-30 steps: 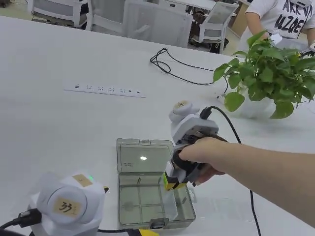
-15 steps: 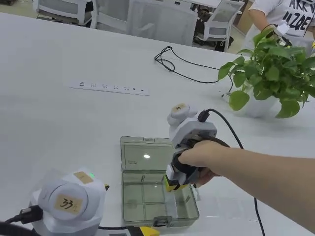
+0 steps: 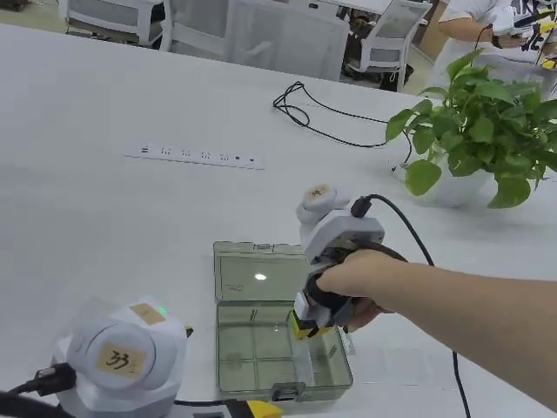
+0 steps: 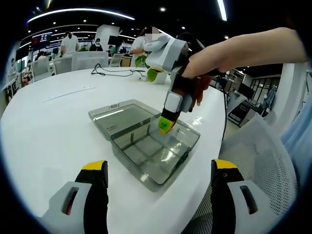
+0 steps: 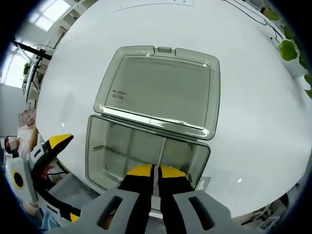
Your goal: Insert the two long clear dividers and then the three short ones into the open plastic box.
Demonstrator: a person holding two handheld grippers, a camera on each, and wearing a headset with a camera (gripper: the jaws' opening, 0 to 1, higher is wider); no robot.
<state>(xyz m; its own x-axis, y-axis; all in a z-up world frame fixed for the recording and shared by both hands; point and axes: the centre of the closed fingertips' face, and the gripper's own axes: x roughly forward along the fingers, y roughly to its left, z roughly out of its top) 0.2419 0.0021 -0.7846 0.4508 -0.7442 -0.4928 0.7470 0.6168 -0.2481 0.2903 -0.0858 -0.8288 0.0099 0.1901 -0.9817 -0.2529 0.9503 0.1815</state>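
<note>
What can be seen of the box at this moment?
The box is smoky clear plastic and lies open on the white table. Its lid is folded flat back on the far side, hinged to the base, and bears a small printed mark. A latch sits on the near wall. Dividers split the left part into compartments. The right gripper, shut on a clear divider, reaches into the right part.
</note>
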